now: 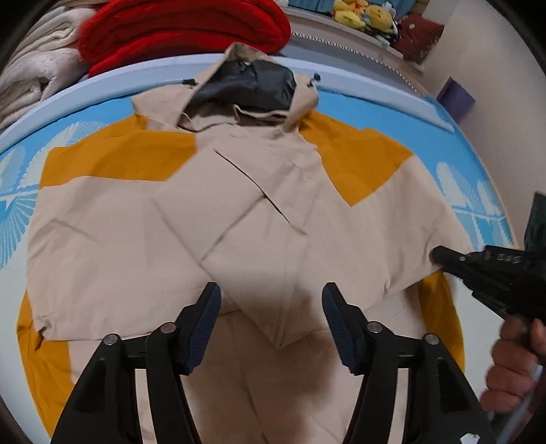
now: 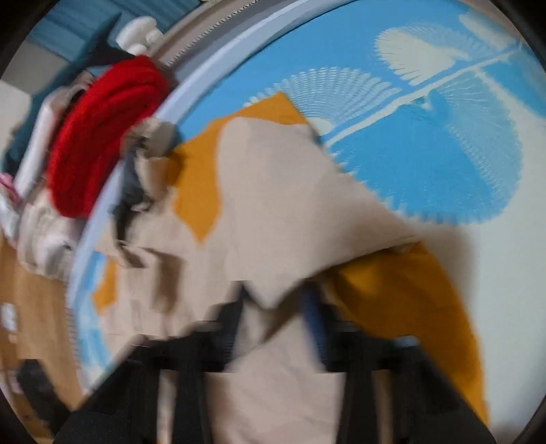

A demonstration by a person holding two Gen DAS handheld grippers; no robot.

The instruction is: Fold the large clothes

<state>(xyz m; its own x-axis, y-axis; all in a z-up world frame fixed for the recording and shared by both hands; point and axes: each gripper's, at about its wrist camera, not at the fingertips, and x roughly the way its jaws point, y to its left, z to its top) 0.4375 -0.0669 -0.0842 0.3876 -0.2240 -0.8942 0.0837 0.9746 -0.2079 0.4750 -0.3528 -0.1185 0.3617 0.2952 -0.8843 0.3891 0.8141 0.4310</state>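
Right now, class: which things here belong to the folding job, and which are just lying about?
Job:
jacket
left gripper, open
right gripper, at the jacket's edge
bed under the jacket

Lying about:
red blanket
cream blanket
plush toys

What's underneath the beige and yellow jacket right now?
The jacket lies on a blue sheet with white fan prints, visible around its edges. A yellow part peeks from under the folded sleeve. Anything else beneath is covered.
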